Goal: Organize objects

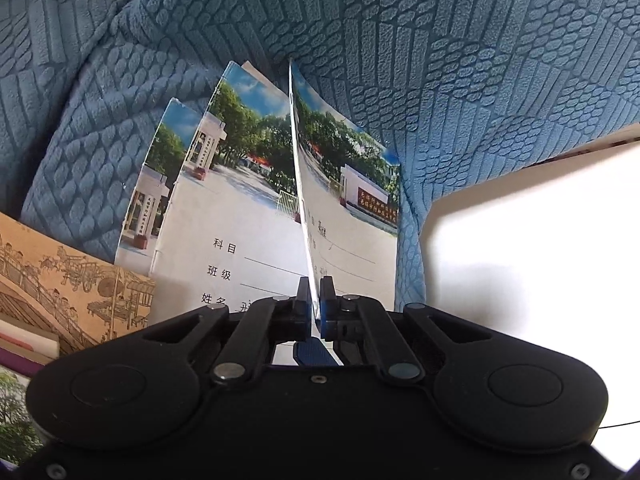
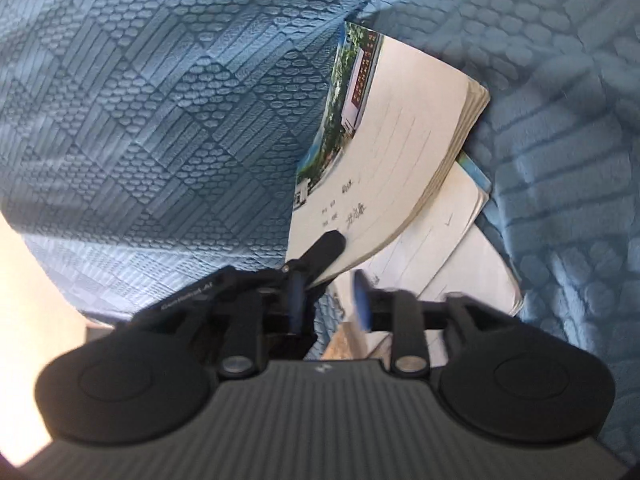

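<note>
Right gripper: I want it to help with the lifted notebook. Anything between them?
Nothing visible. The right gripper is open beside the notebook; the left gripper, shut on its edge, sits close by.

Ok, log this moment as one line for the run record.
left gripper: shut on notebook, held on edge | right gripper: open, empty | notebook stack: on blue blanket | brown illustrated book: left

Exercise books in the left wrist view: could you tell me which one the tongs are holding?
The edge-on exercise book, clamped between the left tongs; the two others lie flat on the blanket, untouched.
</note>
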Action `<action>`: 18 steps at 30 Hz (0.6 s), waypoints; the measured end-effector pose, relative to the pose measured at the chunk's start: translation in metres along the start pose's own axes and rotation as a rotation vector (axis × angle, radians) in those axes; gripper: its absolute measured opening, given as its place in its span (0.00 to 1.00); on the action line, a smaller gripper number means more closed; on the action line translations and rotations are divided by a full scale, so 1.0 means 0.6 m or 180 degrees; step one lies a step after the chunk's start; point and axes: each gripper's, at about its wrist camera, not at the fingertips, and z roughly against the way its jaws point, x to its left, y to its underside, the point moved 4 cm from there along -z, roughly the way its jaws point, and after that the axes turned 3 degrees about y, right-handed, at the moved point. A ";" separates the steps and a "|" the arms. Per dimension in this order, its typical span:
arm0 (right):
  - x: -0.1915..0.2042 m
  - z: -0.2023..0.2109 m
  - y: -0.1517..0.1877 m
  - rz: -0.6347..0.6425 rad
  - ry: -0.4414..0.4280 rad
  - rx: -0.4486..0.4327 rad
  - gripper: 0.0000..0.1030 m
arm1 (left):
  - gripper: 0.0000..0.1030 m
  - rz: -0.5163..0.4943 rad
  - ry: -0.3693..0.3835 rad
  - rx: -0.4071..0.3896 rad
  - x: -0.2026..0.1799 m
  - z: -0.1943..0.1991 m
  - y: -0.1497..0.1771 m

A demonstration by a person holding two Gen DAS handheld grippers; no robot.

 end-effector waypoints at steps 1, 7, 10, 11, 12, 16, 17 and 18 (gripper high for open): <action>0.001 -0.001 0.001 0.0004 -0.0013 0.0005 0.33 | 0.02 -0.0013 -0.0009 -0.0012 -0.001 0.002 -0.001; -0.013 0.007 -0.012 -0.0136 0.0046 -0.0186 0.35 | 0.02 0.0046 0.0076 -0.0020 0.004 0.021 -0.004; -0.024 0.014 -0.025 -0.0231 0.0059 -0.0339 0.36 | 0.02 0.0053 0.0122 -0.0015 0.005 0.029 -0.003; -0.023 0.012 -0.028 -0.0180 0.0094 -0.0356 0.36 | 0.02 0.0044 0.0122 -0.0014 0.004 0.032 -0.003; -0.022 0.009 -0.030 -0.0133 0.0116 -0.0350 0.36 | 0.02 0.0036 0.0119 -0.0017 0.004 0.034 -0.005; -0.021 0.005 -0.036 -0.0008 0.0160 -0.0382 0.36 | 0.01 0.0048 0.0174 -0.0012 0.009 0.053 -0.008; -0.022 0.006 -0.039 0.0020 0.0179 -0.0422 0.36 | 0.01 0.0047 0.0177 -0.0012 0.008 0.054 -0.008; -0.024 0.007 -0.043 0.0027 0.0207 -0.0465 0.36 | 0.01 0.0045 0.0173 -0.0011 0.008 0.057 -0.009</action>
